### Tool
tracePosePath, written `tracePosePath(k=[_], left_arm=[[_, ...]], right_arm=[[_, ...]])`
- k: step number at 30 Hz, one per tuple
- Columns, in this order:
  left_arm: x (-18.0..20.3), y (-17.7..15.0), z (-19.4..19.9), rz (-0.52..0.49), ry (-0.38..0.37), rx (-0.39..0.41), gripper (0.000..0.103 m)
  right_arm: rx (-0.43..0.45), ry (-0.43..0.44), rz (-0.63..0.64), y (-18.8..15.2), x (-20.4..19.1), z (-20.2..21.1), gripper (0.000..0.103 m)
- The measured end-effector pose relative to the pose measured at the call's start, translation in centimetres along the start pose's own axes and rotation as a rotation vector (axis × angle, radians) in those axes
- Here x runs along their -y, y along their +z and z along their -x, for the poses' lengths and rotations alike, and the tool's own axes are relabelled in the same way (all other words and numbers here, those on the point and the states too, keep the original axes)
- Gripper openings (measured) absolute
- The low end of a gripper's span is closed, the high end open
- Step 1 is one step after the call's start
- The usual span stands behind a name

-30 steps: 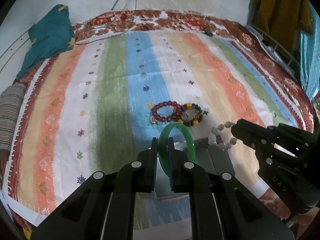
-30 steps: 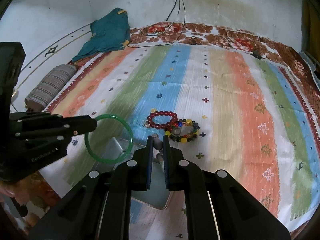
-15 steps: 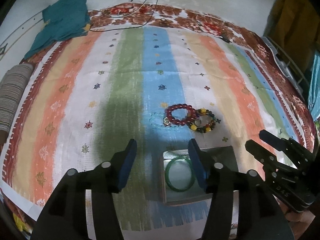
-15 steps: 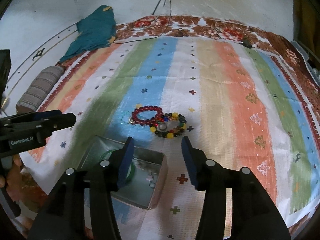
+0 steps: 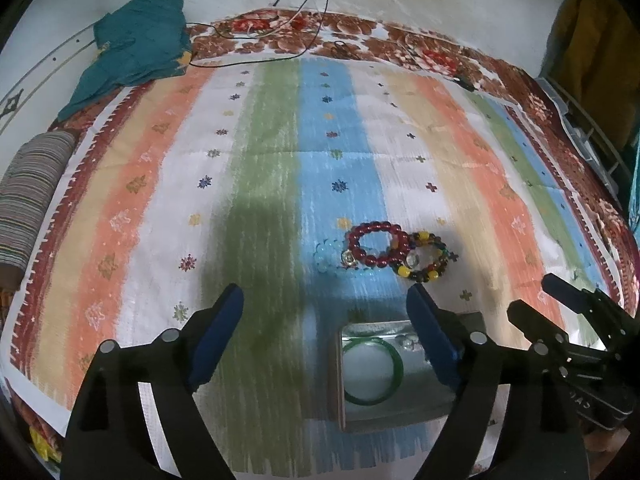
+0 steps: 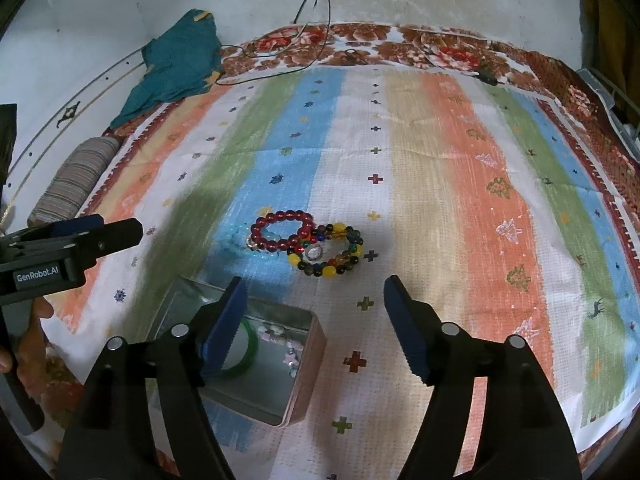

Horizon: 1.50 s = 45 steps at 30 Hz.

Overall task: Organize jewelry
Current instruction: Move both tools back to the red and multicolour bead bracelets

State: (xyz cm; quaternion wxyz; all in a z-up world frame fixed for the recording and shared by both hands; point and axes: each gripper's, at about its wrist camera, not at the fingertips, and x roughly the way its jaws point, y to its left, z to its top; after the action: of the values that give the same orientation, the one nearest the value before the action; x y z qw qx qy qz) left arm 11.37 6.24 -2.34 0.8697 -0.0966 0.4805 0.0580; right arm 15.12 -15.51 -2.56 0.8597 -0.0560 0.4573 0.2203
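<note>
A metal tin point(image 5: 436, 410) point(image 6: 296, 396) sits on the striped cloth near its front edge. A green bangle point(image 5: 396, 364) point(image 6: 250, 354) and pale beads point(image 6: 280, 332) lie inside it. A red bead bracelet point(image 5: 374, 226) point(image 6: 280, 216), a multicoloured bead bracelet point(image 5: 428, 276) point(image 6: 332, 270) and a pale blue bracelet point(image 5: 322, 254) point(image 6: 230, 240) lie together just beyond the tin. My left gripper point(image 5: 324, 304) is open and empty above the tin's left side. My right gripper point(image 6: 314, 288) is open and empty above the tin's right edge.
A striped cloth point(image 5: 280, 152) covers the bed. A teal garment point(image 5: 136, 48) lies at the far left corner. A striped roll point(image 5: 28, 196) lies at the left edge. Cables point(image 5: 248, 56) run along the far edge.
My left gripper let go of the green bangle, which now lies in the tin. My right gripper let go of the pale beads into the tin. Both opened wide and pulled back.
</note>
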Motion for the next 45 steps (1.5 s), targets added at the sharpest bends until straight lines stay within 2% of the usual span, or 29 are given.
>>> tracePosePath(k=[13,19,30,45], left_arm=[[0.6,0.6,-0.9,-0.031,0.025,-0.002,0.085],[0.3,1.0,-0.6,-0.014,0.038,0.025,0.085],[0.3,2.0,-1.8,-0.019,0.065,0.017,0.085],[0.2,3.3,-5.0,0.002,0.014,-0.052,0.085]], right_arm=[[0.009,0.001,0.005,1.0,0.6,-0.4,0.084],[-0.002,-0.006,0.006,1.4,0.7,-0.9,0.085],[0.009,-0.031,-0.017,2.1,1.7,-1.2,0.090],[-0.062,-0.055,-0.029,2.3,2.8,-4.4,0.090]])
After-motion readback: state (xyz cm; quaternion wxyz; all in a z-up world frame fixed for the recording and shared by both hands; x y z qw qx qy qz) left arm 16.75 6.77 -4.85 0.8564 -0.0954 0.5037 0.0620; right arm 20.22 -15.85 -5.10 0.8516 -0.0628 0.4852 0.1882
